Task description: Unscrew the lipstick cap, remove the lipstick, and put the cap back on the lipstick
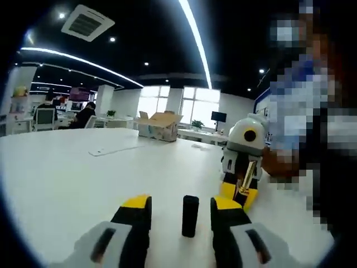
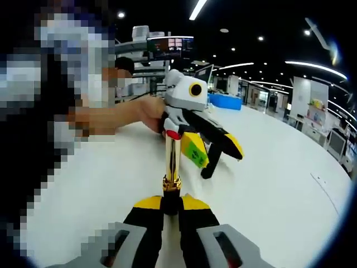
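Just one cap (image 1: 190, 215), one lipstick (image 2: 171, 167).

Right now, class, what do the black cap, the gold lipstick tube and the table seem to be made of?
Cap: probably plastic, matte black, showing no glints, standing upright on the table between the left gripper's open jaws.
Lipstick tube: metal or metallised plastic, glossy gold with bright highlights, its dark base clamped in the right gripper.
Table: smooth white top, likely laminate; its faint sheen leaves that open.

Bright ceiling strips, fisheye-warped edges
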`<state>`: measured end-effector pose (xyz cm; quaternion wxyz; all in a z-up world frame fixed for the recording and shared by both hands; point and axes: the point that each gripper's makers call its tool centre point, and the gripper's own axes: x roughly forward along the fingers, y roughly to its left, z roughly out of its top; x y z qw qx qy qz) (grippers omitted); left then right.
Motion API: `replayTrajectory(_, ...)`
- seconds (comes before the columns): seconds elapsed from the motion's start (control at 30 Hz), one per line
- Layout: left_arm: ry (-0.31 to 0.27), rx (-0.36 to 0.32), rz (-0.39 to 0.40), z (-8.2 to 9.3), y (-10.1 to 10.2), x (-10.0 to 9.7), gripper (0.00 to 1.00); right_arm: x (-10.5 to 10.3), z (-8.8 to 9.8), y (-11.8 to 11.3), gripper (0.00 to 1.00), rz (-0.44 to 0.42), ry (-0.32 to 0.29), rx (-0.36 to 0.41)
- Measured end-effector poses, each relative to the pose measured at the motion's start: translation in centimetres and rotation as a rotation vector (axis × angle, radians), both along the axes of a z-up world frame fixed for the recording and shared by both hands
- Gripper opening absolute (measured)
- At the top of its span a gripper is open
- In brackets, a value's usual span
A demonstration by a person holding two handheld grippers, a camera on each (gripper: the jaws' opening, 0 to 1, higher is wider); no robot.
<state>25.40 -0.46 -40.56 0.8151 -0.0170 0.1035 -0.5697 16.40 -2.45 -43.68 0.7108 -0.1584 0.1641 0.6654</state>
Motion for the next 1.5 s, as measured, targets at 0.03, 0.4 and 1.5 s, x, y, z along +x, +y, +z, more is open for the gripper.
replayTrajectory(0.03, 0.001, 0.014, 0.008, -0.1, 0.2, 0.1, 0.49, 0.0, 0.0, 0.0, 0.09, 0.000, 0.000, 0.001)
replayTrajectory(0.4, -0.099, -0.223, -0.026, 8.2, 1.1, -2.2, 0.57, -0.1, -0.1, 0.0, 0.09, 0.003, 0.008, 0.010)
replayTrajectory(1.5, 0.045, -0.047, -0.208, 3.7, -6.1, -7.9, 0.24, -0.1, -0.1, 0.0, 0.09, 0.014, 0.010, 0.009)
